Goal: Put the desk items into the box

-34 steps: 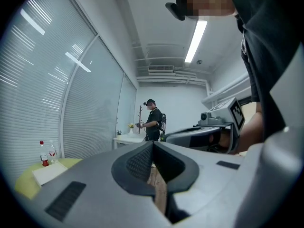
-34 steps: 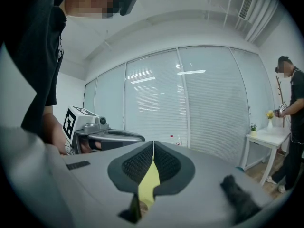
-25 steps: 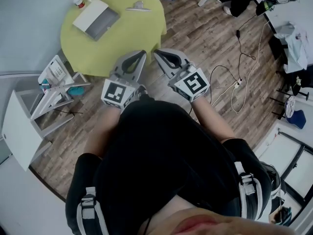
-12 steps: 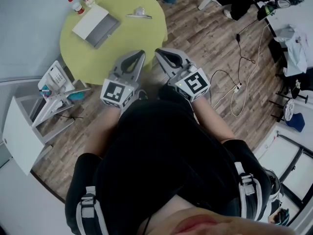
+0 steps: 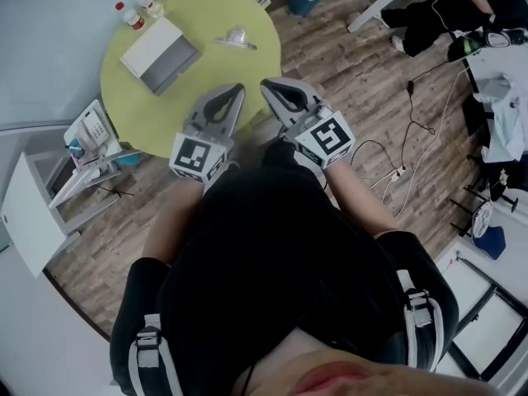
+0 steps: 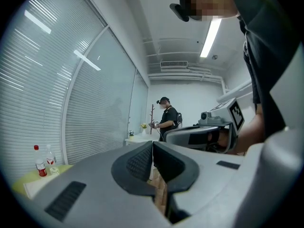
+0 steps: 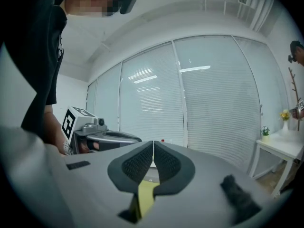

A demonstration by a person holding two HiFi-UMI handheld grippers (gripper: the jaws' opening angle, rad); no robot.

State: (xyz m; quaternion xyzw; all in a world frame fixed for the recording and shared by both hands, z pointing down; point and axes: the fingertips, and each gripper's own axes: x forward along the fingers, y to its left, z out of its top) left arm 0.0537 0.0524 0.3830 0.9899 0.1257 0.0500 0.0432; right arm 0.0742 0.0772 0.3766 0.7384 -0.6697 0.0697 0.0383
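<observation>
This is an office or lab workspace. Tall glass walls [image 7: 213,108] lined with white slatted blinds run along one side, and a strip light [image 6: 211,34] and an air vent [image 6: 173,65] sit in the white ceiling. A round lime-green meeting table [image 5: 206,77] stands on wood-plank flooring [image 5: 346,73], where loose cables [image 5: 402,172] trail (near a cluttered white desk [image 5: 491,60]). A desk phone [image 5: 92,124] lies beside the table, and a second person [image 6: 167,120] stands further back.

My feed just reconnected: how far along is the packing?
Done: nothing visibly; the bottles and clip-like item sit on the table outside the box. In hand: nothing; left gripper and right gripper are shut, empty, near the table's edge. Left: everything.
</observation>
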